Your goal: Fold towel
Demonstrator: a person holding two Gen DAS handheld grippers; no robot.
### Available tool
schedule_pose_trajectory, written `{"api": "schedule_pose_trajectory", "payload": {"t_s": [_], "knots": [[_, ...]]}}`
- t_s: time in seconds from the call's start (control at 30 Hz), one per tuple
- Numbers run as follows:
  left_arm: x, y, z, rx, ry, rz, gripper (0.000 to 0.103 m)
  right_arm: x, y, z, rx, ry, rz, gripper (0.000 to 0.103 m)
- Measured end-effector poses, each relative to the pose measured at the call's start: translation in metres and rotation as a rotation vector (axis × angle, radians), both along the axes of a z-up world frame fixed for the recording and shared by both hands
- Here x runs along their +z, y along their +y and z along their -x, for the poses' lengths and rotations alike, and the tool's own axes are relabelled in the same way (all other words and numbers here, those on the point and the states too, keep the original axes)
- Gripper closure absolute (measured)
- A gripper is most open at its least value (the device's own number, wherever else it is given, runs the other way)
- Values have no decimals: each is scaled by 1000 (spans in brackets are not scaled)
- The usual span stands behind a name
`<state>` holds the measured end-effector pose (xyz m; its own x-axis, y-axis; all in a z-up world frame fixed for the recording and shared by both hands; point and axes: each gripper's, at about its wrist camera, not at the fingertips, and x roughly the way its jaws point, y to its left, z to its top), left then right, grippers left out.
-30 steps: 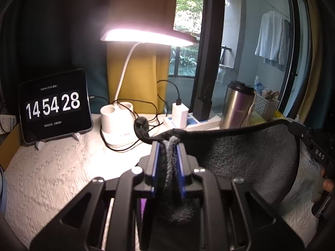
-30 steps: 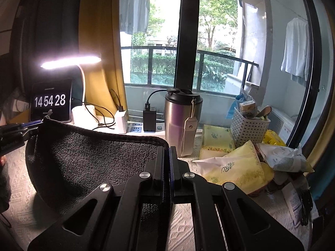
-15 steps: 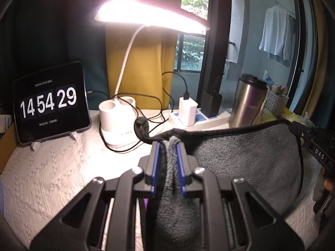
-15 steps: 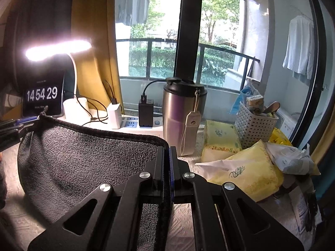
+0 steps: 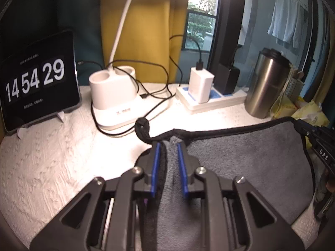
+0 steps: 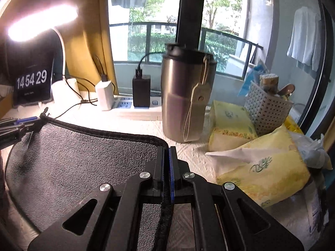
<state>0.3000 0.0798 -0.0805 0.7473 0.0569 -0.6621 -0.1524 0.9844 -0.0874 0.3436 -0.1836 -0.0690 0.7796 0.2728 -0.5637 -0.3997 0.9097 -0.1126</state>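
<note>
A dark grey towel [image 5: 247, 159] with a black hem hangs stretched between my two grippers, above the white textured tabletop [image 5: 48, 159]. My left gripper [image 5: 169, 146] is shut on one upper corner, with bunched cloth between its blue pads. My right gripper [image 6: 166, 149] is shut on the other upper corner, jaws pressed together on the hem. The towel [image 6: 79, 156] sags in a curve between them. The right gripper shows at the right edge of the left wrist view [image 5: 314, 138], and the left gripper at the left edge of the right wrist view [image 6: 18, 123].
At the back stand a tablet clock [image 5: 37, 83], a white lamp base [image 5: 114, 96] with black cables, a power strip [image 5: 209, 100] with chargers, and a steel tumbler [image 6: 186, 96]. Yellow tissue packs [image 6: 261, 163] and a white basket [image 6: 268, 108] lie to the right.
Both grippers have moved forward and down toward the back of the table with the towel held between them. The lamp, tumbler and clock look nearer.
</note>
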Motion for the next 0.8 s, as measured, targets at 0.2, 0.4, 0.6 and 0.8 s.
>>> {"api": "schedule_pose_trajectory", "payload": {"t_s": [0.2,0.4,0.6,0.8], "knots": [[-18,2,-15,13,74,-7,80,-13,2,-11,-9,40,4,99],[-30,8,-22,38,116,20,69,-22,4,-17,-24,77,16,99],[-26,19,-18,75,97,29,54,-27,6,-24,-40,114,28,98],[-20,24,-10,92,87,23,54,-30,4,-27,-55,145,33,97]]}}
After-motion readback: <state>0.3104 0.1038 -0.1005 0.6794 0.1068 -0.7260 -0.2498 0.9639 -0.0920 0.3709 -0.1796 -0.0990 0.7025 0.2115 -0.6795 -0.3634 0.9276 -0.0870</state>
